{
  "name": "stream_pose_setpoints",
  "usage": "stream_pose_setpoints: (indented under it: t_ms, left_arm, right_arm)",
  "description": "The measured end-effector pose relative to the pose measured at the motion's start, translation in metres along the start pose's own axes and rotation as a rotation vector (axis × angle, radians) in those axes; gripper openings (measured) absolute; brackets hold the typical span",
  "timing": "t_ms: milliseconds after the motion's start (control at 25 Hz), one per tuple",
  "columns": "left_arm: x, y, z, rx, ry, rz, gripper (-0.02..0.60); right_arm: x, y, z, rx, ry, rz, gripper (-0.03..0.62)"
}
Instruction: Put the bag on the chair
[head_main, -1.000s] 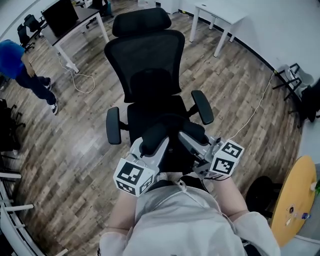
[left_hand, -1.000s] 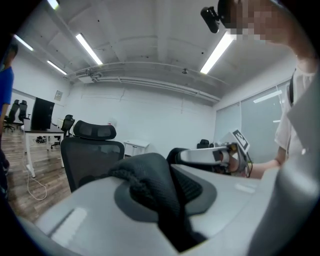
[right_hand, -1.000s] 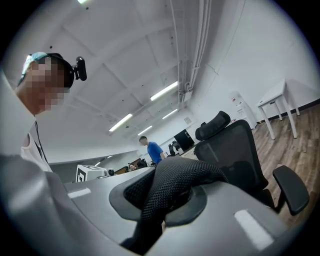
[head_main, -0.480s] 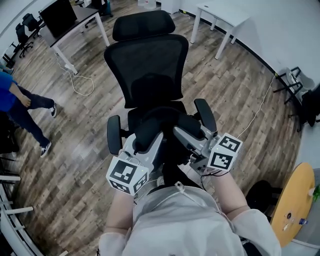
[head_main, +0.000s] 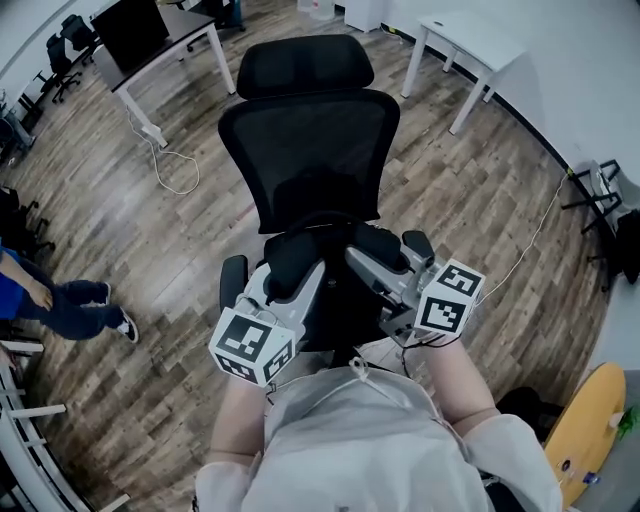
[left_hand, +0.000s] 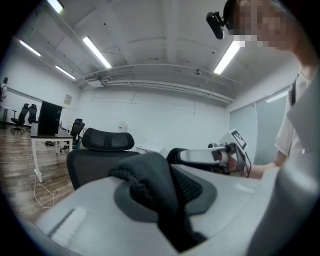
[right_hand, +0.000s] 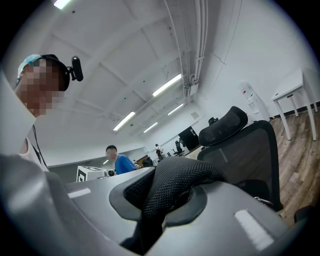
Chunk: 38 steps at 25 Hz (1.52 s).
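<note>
A black mesh-backed office chair (head_main: 310, 150) faces me in the head view. Just over its seat hangs the black bag (head_main: 335, 285), held between both grippers. My left gripper (head_main: 298, 262) is shut on a fold of the bag's black mesh fabric (left_hand: 150, 182), which bulges out between the jaws. On the other side my right gripper (head_main: 357, 258) is shut on another mesh part of the bag (right_hand: 172, 187). The chair's headrest (left_hand: 107, 140) shows beyond the left jaws and its backrest (right_hand: 247, 147) beyond the right ones. Most of the seat is hidden by the bag.
The chair's armrests (head_main: 233, 280) flank the grippers. A dark desk (head_main: 150, 40) and a floor cable (head_main: 180, 170) lie at the back left, a white table (head_main: 475, 45) at the back right. A person in blue (head_main: 50, 300) walks at the left. A yellow round table (head_main: 590, 430) is at the lower right.
Both grippers have carried the bag forward and up over the chair's seat, closer to the backrest. The person in blue has walked from the upper left toward the lower left.
</note>
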<state>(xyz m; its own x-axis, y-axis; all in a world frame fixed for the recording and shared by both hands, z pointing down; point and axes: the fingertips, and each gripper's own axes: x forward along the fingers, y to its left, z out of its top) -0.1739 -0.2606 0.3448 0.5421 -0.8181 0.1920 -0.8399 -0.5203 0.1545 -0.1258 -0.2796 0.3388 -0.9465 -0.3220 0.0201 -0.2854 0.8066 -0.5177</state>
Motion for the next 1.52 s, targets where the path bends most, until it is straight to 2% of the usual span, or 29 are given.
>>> stream_pose_setpoints:
  t_ms: [240, 560, 840, 1160, 1520]
  left_arm:
    - [0.033, 0.035, 0.012, -0.002, 0.007, 0.02, 0.075]
    - [0.075, 0.074, 0.008, -0.03, 0.031, 0.048, 0.075]
    - [0.106, 0.107, -0.009, -0.11, 0.069, 0.065, 0.077]
    - [0.135, 0.132, -0.025, -0.115, 0.083, 0.079, 0.077]
    - [0.152, 0.158, -0.061, -0.133, 0.132, 0.103, 0.083]
  right_arm:
    - [0.028, -0.038, 0.023, 0.011, 0.012, 0.012, 0.048]
    - [0.055, -0.087, 0.034, 0.032, 0.046, 0.02, 0.048]
    - [0.074, -0.133, 0.028, 0.07, 0.093, 0.011, 0.049]
    - [0.087, -0.169, 0.021, 0.092, 0.113, 0.011, 0.051]
    - [0.108, -0.195, -0.006, 0.076, 0.177, 0.027, 0.054]
